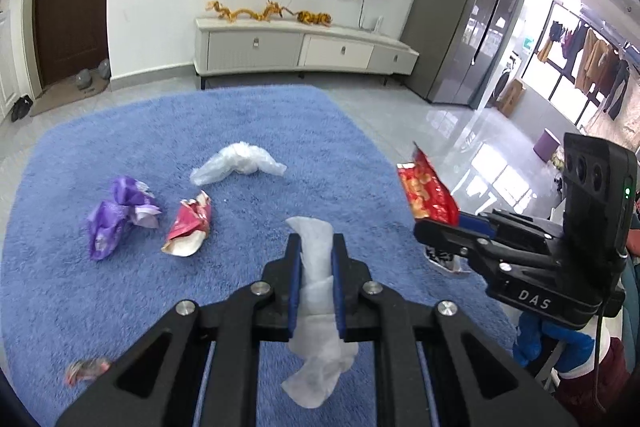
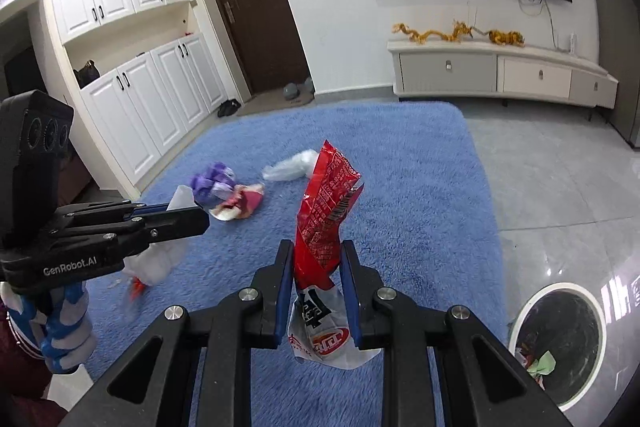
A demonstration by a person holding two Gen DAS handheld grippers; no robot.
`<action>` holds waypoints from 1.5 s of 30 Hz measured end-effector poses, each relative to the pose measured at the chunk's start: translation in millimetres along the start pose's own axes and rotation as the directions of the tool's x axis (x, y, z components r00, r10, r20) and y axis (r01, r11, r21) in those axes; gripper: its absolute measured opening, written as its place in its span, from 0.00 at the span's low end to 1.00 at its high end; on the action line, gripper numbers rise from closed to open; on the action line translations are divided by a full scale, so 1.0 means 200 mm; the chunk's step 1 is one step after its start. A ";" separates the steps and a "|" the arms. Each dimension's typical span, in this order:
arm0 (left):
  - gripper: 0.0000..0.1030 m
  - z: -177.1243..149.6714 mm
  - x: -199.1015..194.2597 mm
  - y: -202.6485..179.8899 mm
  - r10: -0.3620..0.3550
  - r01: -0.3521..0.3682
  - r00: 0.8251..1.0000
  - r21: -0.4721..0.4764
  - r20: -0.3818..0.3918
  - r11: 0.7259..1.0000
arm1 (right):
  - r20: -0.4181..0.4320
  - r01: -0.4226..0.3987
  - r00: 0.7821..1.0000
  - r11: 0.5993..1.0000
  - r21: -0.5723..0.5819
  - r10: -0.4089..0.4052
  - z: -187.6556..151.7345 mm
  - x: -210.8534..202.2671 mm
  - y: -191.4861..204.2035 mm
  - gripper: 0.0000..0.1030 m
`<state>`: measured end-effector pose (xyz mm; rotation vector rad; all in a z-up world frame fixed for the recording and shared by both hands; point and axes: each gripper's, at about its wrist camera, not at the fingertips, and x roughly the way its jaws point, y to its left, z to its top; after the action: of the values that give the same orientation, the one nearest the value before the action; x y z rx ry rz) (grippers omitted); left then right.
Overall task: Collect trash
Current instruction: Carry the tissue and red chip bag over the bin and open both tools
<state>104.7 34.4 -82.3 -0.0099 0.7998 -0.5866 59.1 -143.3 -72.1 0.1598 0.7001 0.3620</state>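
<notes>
In the left wrist view my left gripper (image 1: 316, 243) is shut on a crumpled white tissue (image 1: 316, 347), held above the blue rug (image 1: 120, 307). My right gripper (image 2: 316, 255) is shut on a red snack wrapper (image 2: 324, 211) that stands up between its pads. Each gripper shows in the other's view: the right gripper (image 1: 424, 231) with the red wrapper (image 1: 430, 195), the left gripper (image 2: 192, 219) with the tissue (image 2: 182, 197). On the rug lie a purple wrapper (image 1: 116, 219), a pink-red wrapper (image 1: 190, 223) and a clear plastic bag (image 1: 240, 163).
A round white bin (image 2: 564, 287) with a dark liner and some trash stands on the glossy floor at the lower right. A small blurred scrap (image 1: 86, 371) lies at the rug's near left. The TV cabinet (image 1: 300, 47), fridge (image 1: 460, 27) and cupboards (image 2: 132, 115) line the walls.
</notes>
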 end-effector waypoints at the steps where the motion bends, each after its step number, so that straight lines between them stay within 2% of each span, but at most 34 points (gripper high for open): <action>1: 0.12 0.00 -0.03 -0.01 0.002 -0.002 1.000 0.000 0.013 1.000 | 0.013 0.001 1.000 1.000 -0.005 -0.001 0.00 -0.03 0.02 0.21; 8: 0.12 0.02 -0.18 -0.09 0.016 -0.018 0.997 0.015 0.070 1.000 | 0.096 0.003 0.995 1.000 -0.020 -0.001 0.00 -0.22 0.03 0.21; 13: 0.12 0.09 -0.16 -0.22 0.010 -0.013 0.998 0.050 0.068 0.999 | 0.144 0.014 0.989 1.000 0.027 -0.018 -0.02 -0.32 -0.08 0.21; 17: 0.12 0.17 -0.02 -0.37 -0.010 0.007 0.999 0.097 0.032 0.995 | 0.171 0.045 0.983 0.994 0.104 -0.063 -0.06 -0.38 -0.27 0.21; 20: 0.12 0.23 0.14 -0.51 -0.040 0.041 0.999 0.136 -0.012 0.990 | 0.169 0.122 0.975 0.982 0.144 -0.145 -0.10 -0.40 -0.42 0.21; 26: 0.12 0.34 0.51 -0.82 -0.095 0.119 0.989 0.216 -0.117 0.969 | 0.134 0.213 0.956 0.932 0.293 -0.261 -0.24 -0.41 -0.82 0.21; 29: 0.12 0.38 0.72 -0.98 -0.129 0.170 0.975 0.239 -0.179 0.956 | 0.092 0.249 0.948 0.892 0.377 -0.304 -0.34 -0.42 -1.04 0.21; 37: 0.14 0.40 1.27 -1.33 -0.193 0.284 0.924 0.256 -0.329 0.924 | -0.014 0.310 0.933 0.784 0.539 -0.359 -0.56 -0.36 -1.50 0.21; 40: 0.14 0.38 1.44 -1.42 -0.228 0.325 0.899 0.219 -0.375 0.920 | -0.041 0.319 0.931 0.756 0.572 -0.362 -0.60 -0.32 -1.59 0.23; 42: 0.14 0.37 1.51 -1.46 -0.231 0.332 0.891 0.215 -0.390 0.918 | -0.063 0.332 0.928 0.739 0.587 -0.367 -0.62 -0.29 -1.65 0.23; 44: 0.14 0.36 1.60 -1.49 -0.249 0.351 0.873 0.186 -0.420 0.917 | -0.088 0.345 0.926 0.725 0.596 -0.368 -0.67 -0.28 -1.68 0.23; 45: 0.14 0.35 1.62 -1.49 -0.255 0.357 0.866 0.175 -0.430 0.918 | -0.097 0.351 0.924 0.719 0.600 -0.370 -0.67 -0.27 -1.69 0.28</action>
<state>184.2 -392.2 -184.2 0.2247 1.1284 -1.0144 25.2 -473.3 -231.0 0.6355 0.7823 -0.2638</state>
